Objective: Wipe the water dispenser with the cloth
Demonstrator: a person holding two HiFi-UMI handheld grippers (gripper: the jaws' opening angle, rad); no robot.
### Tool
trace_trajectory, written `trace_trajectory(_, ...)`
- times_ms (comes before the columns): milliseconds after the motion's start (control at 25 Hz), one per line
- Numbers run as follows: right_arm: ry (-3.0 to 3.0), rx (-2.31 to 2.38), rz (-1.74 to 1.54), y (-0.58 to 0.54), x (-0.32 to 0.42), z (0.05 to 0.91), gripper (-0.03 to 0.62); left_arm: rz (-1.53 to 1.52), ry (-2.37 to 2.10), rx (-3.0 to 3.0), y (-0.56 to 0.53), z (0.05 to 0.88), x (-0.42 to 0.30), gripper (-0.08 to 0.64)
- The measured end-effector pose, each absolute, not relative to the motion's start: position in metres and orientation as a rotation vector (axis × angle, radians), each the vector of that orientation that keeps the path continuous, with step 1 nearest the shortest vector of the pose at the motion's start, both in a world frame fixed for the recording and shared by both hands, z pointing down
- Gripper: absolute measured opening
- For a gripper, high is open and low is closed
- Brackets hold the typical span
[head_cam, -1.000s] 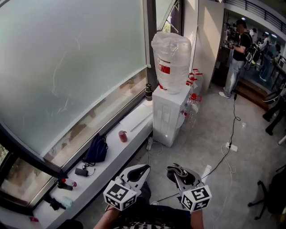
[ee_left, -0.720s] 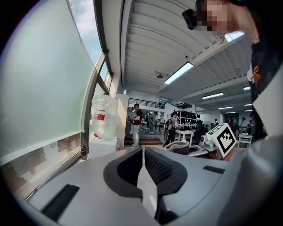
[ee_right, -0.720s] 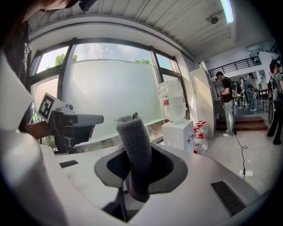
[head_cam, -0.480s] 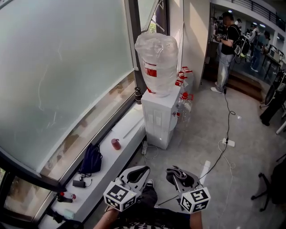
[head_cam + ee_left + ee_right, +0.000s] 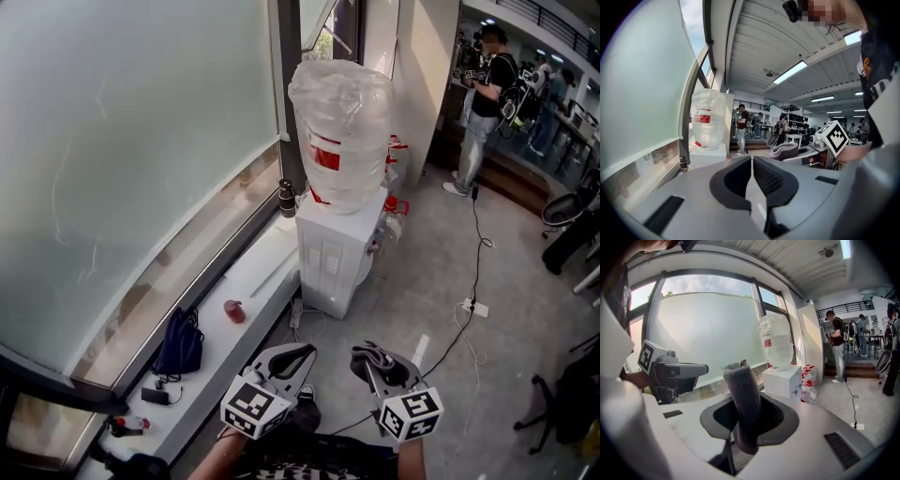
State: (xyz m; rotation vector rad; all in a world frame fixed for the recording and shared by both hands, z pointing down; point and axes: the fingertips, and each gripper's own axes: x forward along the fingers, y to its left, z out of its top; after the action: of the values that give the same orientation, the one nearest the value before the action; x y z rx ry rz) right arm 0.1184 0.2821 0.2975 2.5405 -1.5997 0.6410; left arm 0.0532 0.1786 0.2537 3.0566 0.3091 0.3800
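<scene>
The white water dispenser (image 5: 336, 258) stands on the floor by the window, with a plastic-wrapped bottle (image 5: 340, 131) on top. It also shows ahead as the dispenser (image 5: 783, 380) in the right gripper view and the dispenser (image 5: 708, 152) in the left gripper view. My right gripper (image 5: 375, 356) is shut on a grey cloth (image 5: 743, 401), which sticks up between the jaws; the cloth (image 5: 378, 358) also shows from the head. My left gripper (image 5: 292, 354) is shut and holds nothing. Both grippers are held low, well short of the dispenser.
A white sill (image 5: 225, 337) runs along the window with a dark bag (image 5: 180, 345), a red cup (image 5: 232, 310) and a dark flask (image 5: 287, 198). Red-capped bottles (image 5: 394, 211) stand behind the dispenser. Cables (image 5: 469, 309) cross the floor. A person (image 5: 486, 94) stands at the back right.
The view has moved closer to the dispenser, which now looks larger and nearer the middle. Both grippers keep the same pose, the cloth still held in the right one.
</scene>
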Motion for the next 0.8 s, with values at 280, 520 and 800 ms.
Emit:
trace_trajectory(280,-1.563,2.534,0.623,0.214,0.18,0.292,0.106,0.341,0.351,3.062,0.115,0.251,0.111,0.029)
trace_trajectory(520,-1.51,2.488,0.579,0.169,0.221,0.298,0.106,0.346,0.388,3.053,0.083,0.261,0.137,0.029)
trace_trajectory(800,-1.457,2.424,0.557,0.138,0.265,0.309,0.106,0.336,0.347,3.029,0.066,0.273,0.148,0.029)
